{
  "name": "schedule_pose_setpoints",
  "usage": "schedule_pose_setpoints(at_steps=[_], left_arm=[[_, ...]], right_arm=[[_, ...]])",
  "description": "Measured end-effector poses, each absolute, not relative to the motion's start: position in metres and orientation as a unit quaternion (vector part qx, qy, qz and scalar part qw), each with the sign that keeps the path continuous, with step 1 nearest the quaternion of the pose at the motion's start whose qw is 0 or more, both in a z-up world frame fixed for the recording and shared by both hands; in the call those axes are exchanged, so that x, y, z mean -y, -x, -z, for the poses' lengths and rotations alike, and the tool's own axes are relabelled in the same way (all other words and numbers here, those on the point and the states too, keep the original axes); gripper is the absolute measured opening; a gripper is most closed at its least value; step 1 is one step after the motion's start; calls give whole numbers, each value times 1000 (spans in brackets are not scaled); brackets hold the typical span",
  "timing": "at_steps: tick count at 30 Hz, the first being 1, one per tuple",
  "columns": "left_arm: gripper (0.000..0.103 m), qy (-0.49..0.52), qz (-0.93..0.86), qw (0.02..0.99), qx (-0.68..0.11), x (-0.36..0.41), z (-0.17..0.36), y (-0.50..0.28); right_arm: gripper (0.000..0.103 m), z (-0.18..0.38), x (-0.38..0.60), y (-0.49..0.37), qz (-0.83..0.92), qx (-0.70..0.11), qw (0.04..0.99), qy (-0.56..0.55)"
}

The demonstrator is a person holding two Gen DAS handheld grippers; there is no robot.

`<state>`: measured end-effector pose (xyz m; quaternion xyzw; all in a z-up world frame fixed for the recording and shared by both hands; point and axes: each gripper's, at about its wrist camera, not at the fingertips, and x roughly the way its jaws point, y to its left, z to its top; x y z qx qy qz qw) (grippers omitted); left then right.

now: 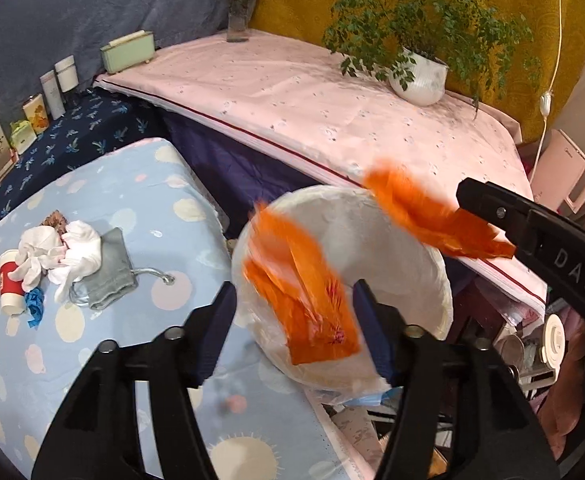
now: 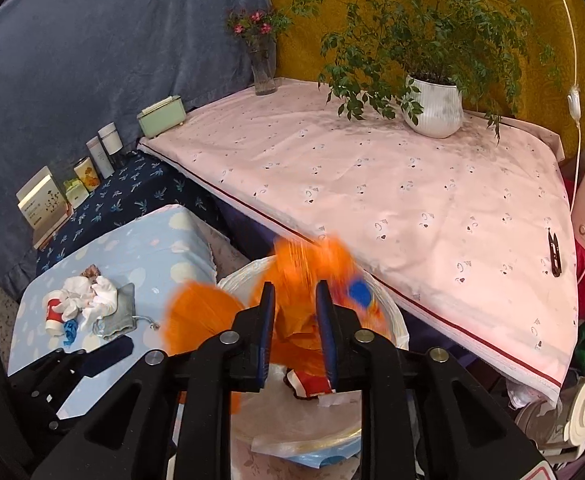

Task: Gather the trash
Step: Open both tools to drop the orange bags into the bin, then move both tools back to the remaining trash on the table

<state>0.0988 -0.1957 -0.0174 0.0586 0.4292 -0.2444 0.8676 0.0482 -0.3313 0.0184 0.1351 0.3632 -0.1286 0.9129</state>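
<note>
My left gripper (image 1: 292,286) stands open over a bin lined with a white bag (image 1: 376,236). A blurred orange wrapper (image 1: 304,300) hangs loose between its pads, touching neither. A second orange wrapper (image 1: 432,216) trails from a finger (image 1: 532,224) of my right gripper. In the right wrist view my right gripper (image 2: 295,284) is slightly open above the bin (image 2: 392,316), with a blurred orange wrapper (image 2: 304,256) in the gap, not pinched. A red paper cup (image 1: 10,284), white tissues (image 1: 64,252) and a blue scrap (image 1: 34,304) lie on the light-blue dotted table (image 1: 132,200).
A grey drawstring pouch (image 1: 110,270) lies beside the tissues. The pink-clothed table (image 2: 412,184) behind the bin carries a potted plant (image 2: 434,110), a vase (image 2: 264,68), a green box (image 2: 160,116) and black snips (image 2: 554,252). Boxes and bottles (image 2: 100,152) line the dark-blue shelf.
</note>
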Motion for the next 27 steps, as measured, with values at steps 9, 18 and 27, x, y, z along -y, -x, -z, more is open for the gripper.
schedule_pose_setpoints(at_steps=[9, 18, 27], left_arm=[[58, -55, 231, 872, -429, 181, 15, -106], [58, -44, 217, 876, -429, 164, 13, -115], [58, -28, 192, 880, -434, 134, 16, -126]], right_arm=[[28, -21, 321, -54, 122, -359, 916, -128], [30, -21, 302, -63, 110, -365, 918, -108], [35, -16, 278, -73, 89, -376, 918, -93]])
